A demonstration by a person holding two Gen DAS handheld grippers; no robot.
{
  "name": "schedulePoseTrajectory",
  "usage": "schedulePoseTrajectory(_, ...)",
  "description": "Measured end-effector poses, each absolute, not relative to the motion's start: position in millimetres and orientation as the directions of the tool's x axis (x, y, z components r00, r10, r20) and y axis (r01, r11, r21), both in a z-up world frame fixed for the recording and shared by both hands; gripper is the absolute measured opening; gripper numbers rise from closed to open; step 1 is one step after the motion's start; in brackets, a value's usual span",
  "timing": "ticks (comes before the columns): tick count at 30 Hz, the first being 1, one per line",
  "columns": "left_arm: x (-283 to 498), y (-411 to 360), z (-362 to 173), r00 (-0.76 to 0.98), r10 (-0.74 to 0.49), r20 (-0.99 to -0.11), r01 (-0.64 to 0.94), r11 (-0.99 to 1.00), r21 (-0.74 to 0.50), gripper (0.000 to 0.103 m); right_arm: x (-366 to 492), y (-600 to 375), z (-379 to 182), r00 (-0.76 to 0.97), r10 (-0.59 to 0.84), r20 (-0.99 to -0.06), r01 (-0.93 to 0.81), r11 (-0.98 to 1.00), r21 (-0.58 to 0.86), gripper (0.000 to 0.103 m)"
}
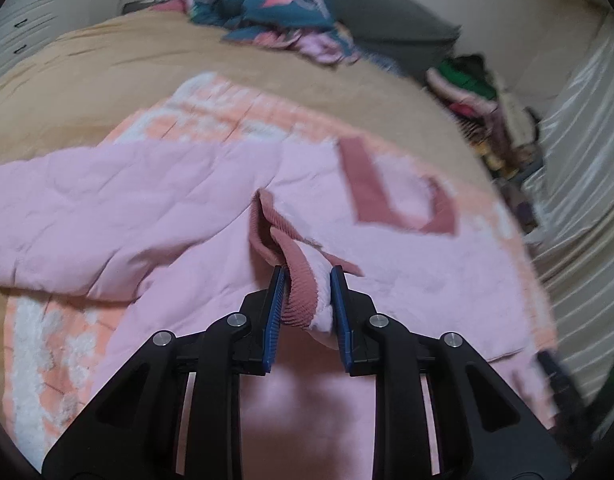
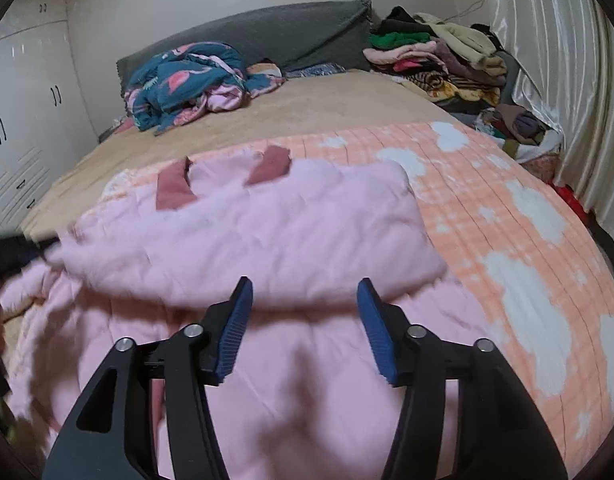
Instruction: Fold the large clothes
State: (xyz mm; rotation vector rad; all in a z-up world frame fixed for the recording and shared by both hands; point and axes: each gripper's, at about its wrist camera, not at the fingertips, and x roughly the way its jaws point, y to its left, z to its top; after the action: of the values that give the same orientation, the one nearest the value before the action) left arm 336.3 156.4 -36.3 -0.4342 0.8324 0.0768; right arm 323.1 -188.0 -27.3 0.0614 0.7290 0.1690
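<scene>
While right gripper (image 2: 305,292) gapes, ribbed cuff (image 1: 303,292) in left gripper (image 1: 307,280)

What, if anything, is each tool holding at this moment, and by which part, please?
The left tool is shut on the pink jacket, pinching its ribbed dusty-rose cuff. The right tool is open above the jacket and holds nothing.

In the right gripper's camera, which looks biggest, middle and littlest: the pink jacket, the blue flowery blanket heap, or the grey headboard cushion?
1. pink jacket, biggest, though it is also nearest the camera.
2 and 3. grey headboard cushion and blue flowery blanket heap look alike in size; both lie far back, so I won't rank them.
</scene>
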Motion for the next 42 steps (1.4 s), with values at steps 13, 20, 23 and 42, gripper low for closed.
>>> schedulePoseTrajectory(13, 333.5, 164.2, -72.4, 0.605, -0.103, -0.789, -0.288, 0.896, -0.338, 0.016, 411.9, -203.0, -79.6, 0.544, 0.144, -0.826, -0.049, 0.989, 0.14, 0.06)
schedulePoseTrajectory(20, 334.4, 155.9, -71.7, 0.597, -0.079, -0.799, -0.282, 0.911, -0.301, 0.017, 411.8, -205.2, -94.0, 0.555, 0.144, -0.819, -0.024, 0.987, 0.157, 0.06)
schedulePoseTrajectory(23, 332.5, 154.9, -68.0, 0.596, -0.073, -0.799, -0.275, 0.917, -0.289, 0.018, 405.6, -206.1, -90.4, 0.554, 0.156, -0.818, -0.018, 0.984, 0.175, 0.062)
schedulePoseTrajectory(42, 298.6, 184.2, -23.0, 0.662, -0.053, -0.748, -0.326, 0.877, -0.351, 0.094, 339.9, -155.7, -10.8, 0.673, 0.274, -0.687, -0.124, 0.957, 0.26, 0.098)
